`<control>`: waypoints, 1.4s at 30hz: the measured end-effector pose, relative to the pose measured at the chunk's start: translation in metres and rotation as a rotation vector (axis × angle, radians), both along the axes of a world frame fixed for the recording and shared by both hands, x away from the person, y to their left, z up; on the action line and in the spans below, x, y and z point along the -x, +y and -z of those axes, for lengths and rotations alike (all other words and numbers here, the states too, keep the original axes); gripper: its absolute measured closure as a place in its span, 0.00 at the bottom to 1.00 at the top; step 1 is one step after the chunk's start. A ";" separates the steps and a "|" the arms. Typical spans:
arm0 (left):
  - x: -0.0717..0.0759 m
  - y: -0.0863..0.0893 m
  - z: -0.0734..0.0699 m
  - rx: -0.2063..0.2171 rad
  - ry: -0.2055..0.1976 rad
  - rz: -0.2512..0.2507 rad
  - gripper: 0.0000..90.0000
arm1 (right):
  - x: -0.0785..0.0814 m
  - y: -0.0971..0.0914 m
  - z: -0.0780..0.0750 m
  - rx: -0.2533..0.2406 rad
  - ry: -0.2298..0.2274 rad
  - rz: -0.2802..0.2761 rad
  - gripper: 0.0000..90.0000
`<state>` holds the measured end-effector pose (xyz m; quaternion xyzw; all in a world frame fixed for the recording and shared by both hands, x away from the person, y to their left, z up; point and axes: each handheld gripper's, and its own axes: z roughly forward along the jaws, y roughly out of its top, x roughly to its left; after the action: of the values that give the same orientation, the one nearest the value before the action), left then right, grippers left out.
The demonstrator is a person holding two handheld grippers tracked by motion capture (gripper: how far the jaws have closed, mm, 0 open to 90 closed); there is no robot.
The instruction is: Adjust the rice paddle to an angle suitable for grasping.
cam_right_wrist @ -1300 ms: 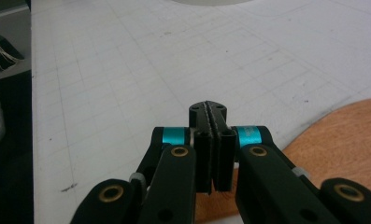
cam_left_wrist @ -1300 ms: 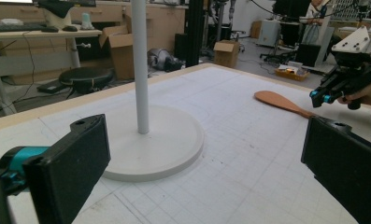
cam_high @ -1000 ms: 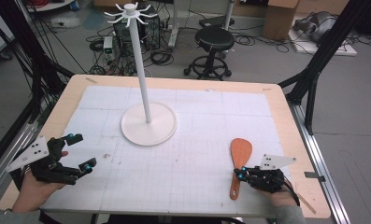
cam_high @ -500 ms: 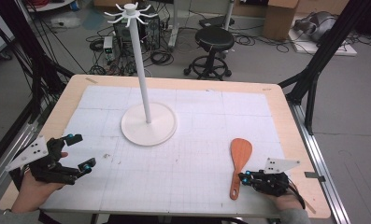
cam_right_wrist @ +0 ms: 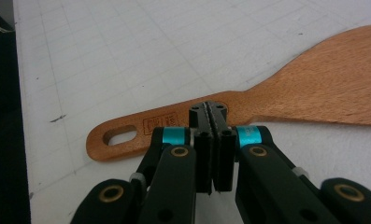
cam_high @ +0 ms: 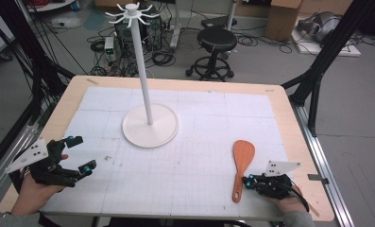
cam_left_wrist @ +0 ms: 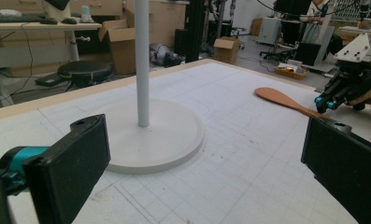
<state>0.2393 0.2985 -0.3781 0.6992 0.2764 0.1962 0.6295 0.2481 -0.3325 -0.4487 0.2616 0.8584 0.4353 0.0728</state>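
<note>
Both hands rest low: left gripper (cam_high: 79,154) spread wide, right gripper (cam_high: 246,180) clenched empty beside spatula (cam_high: 242,163).

Grey floor with a black stool (cam_high: 217,40), tangled cables (cam_high: 109,47) and cardboard boxes (cam_high: 283,19).

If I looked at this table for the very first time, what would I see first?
Probably the tall white stand with little hooks on top, standing in the middle of the table. Next, the wooden spatula lying flat near the right corner, with the right tongs shut beside its handle. The left tongs are wide open.
</note>
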 end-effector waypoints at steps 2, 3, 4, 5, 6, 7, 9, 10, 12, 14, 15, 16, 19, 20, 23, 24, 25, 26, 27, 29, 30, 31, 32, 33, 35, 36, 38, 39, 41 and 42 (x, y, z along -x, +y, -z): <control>0.000 0.000 0.000 -0.001 -0.001 -0.001 0.02 | 0.000 0.000 0.000 -0.001 0.004 -0.005 1.00; 0.000 0.001 0.000 0.000 -0.001 -0.002 0.02 | 0.000 0.001 0.000 0.003 -0.001 -0.006 1.00; 0.000 0.001 0.000 0.000 -0.001 -0.002 0.02 | 0.000 0.001 0.000 0.003 -0.001 -0.006 1.00; 0.000 0.001 0.000 0.002 -0.001 -0.002 0.02 | 0.000 0.003 0.000 0.015 -0.002 -0.011 1.00; 0.000 0.001 0.000 0.001 -0.001 -0.003 0.02 | 0.000 0.005 0.001 0.024 -0.002 -0.016 1.00; 0.000 0.001 0.000 0.001 0.001 -0.004 0.02 | 0.000 0.005 0.001 0.024 -0.002 -0.016 1.00; 0.000 0.002 0.000 0.002 0.001 -0.005 0.02 | -0.001 0.013 0.001 0.046 -0.002 -0.030 1.00; 0.000 0.002 0.001 0.003 0.004 -0.003 0.02 | -0.002 0.016 0.001 0.045 -0.002 -0.037 1.00; -0.001 0.002 0.001 0.000 0.005 -0.004 0.02 | -0.003 0.022 0.000 0.054 0.003 -0.033 1.00; -0.001 0.001 0.002 -0.002 0.008 -0.005 0.02 | -0.004 0.027 -0.001 0.063 0.000 -0.034 1.00; -0.001 0.001 0.002 -0.003 0.008 -0.003 0.02 | -0.005 0.029 -0.001 0.062 -0.001 -0.033 1.00; -0.001 0.001 0.002 -0.003 0.008 -0.003 0.02 | -0.005 0.030 -0.001 0.062 0.002 -0.032 1.00; -0.001 0.001 0.002 -0.001 0.009 -0.004 0.02 | -0.006 0.032 -0.001 0.061 0.005 -0.028 1.00; 0.000 0.001 0.002 0.000 0.010 -0.005 0.02 | -0.007 0.033 -0.001 0.057 0.010 -0.023 1.00; 0.000 0.001 0.002 -0.004 0.015 -0.001 0.02 | -0.008 0.036 0.000 0.052 0.012 -0.017 1.00; 0.000 0.001 0.002 -0.008 0.015 0.001 0.02 | -0.009 0.037 0.000 0.051 0.014 -0.015 1.00; 0.000 0.000 0.003 -0.010 0.015 0.003 0.02 | -0.009 0.037 0.000 0.051 0.014 -0.015 1.00; 0.000 0.000 0.003 -0.011 0.016 0.004 0.02 | -0.009 0.037 0.000 0.051 0.014 -0.013 1.00; 0.000 0.000 0.003 -0.013 0.015 0.004 0.02 | -0.010 0.040 0.000 0.047 0.013 -0.009 1.00; 0.000 0.000 0.003 -0.013 0.016 0.003 0.02 | -0.011 0.042 0.000 0.051 0.013 -0.006 1.00; 0.000 0.000 0.003 -0.012 0.015 0.001 0.02 | -0.012 0.043 0.000 0.049 0.011 -0.005 1.00; 0.001 0.000 0.003 -0.012 0.016 -0.001 0.02 | -0.013 0.044 0.000 0.048 0.011 -0.006 1.00; 0.001 0.001 0.003 -0.013 0.016 -0.002 0.02 | -0.013 0.044 0.000 0.048 0.011 -0.006 1.00; 0.001 0.001 0.003 -0.013 0.017 -0.001 0.02 | -0.013 0.045 0.001 0.049 0.006 -0.006 1.00; 0.001 0.001 0.004 -0.014 0.021 0.000 0.02 | -0.014 0.046 0.001 0.049 0.002 -0.006 1.00; 0.001 0.001 0.004 -0.018 0.022 0.002 0.02 | -0.015 0.047 0.001 0.045 0.004 -0.011 1.00; 0.002 0.000 0.005 -0.023 0.024 0.002 0.02 | -0.016 0.048 0.001 0.043 0.005 -0.008 1.00; 0.002 0.000 0.005 -0.024 0.024 0.002 0.02 | -0.017 0.050 0.001 0.045 0.004 0.000 1.00; 0.002 0.000 0.005 -0.024 0.026 0.002 0.02 | -0.018 0.053 0.001 0.045 0.007 0.013 1.00; 0.002 0.000 0.005 -0.023 0.027 0.002 0.02 | -0.018 0.054 0.001 0.043 0.006 0.020 1.00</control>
<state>0.2377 0.2985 -0.3833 0.7090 0.2819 0.1893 0.6180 0.2666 -0.2780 -0.4496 0.2697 0.8651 0.4154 0.0800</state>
